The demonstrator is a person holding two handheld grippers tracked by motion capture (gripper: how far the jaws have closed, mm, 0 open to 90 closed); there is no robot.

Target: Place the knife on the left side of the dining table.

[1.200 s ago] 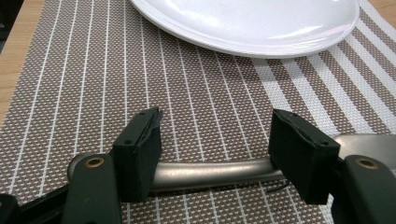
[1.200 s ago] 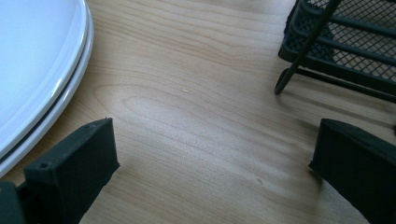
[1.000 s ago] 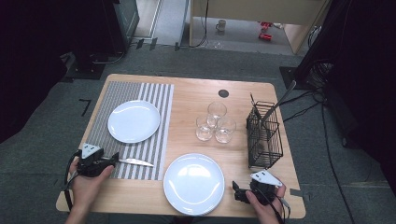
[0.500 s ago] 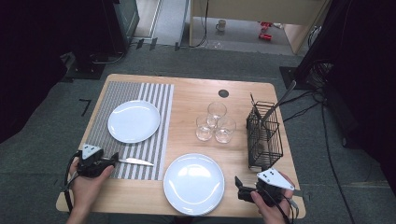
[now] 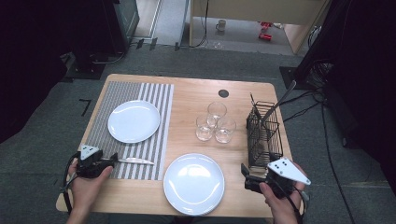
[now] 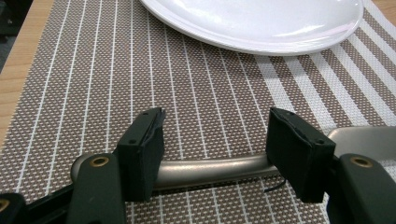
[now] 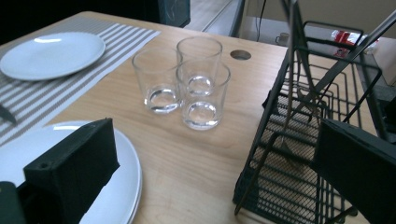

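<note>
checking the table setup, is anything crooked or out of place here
Mostly tidy. The knife lies crosswise along the near edge of the striped mat, below the plate, its handle between the left gripper's open jaws. The near plate sits on bare wood with no mat. Nothing looks spilled or broken.

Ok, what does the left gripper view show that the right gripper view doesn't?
Left gripper view: a knife handle lying crosswise behind the open jaws of the left gripper, with the weave of the placemat up close. Right gripper view: three glasses, the wire rack and the near plate, past the open jaws of the right gripper. Both: the white plate on the striped placemat.
</note>
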